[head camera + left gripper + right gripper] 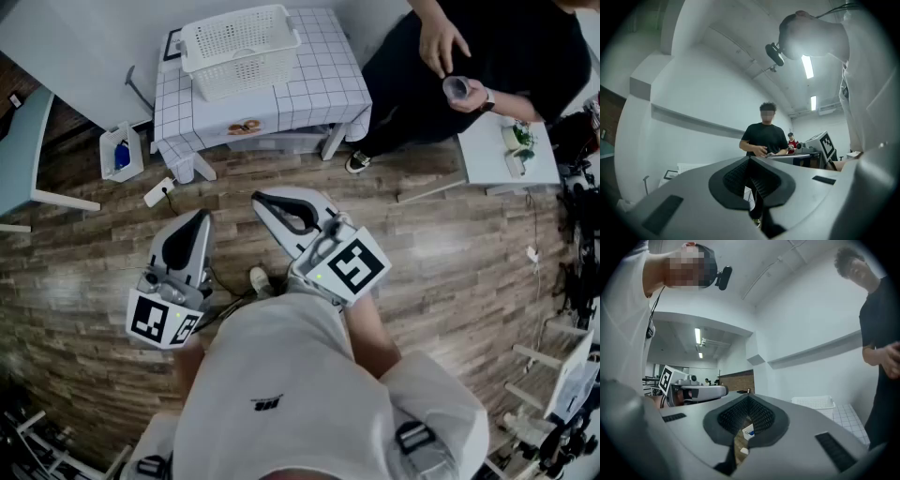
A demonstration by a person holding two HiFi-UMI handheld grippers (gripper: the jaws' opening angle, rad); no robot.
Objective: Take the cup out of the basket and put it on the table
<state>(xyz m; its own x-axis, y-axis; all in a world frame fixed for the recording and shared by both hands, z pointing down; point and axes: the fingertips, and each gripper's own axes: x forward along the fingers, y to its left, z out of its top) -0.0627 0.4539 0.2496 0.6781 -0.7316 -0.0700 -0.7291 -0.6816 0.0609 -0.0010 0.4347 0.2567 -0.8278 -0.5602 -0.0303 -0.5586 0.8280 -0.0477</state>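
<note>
Both claws are pressed together and grip nothing. The left gripper (199, 218) and right gripper (263, 200) hang over the wood-plank floor (441, 244), well apart from the white perforated plastic basket (241, 45) on the grid-checked table (309, 89). What looks like a small clear cup (456, 88) sits in the hand of a black-clad bystander (506, 47). A white floor bin (120, 153) stands beside the table.

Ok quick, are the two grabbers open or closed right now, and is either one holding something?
Left gripper: jaws shut, holding nothing.
Right gripper: jaws shut, holding nothing.
</note>
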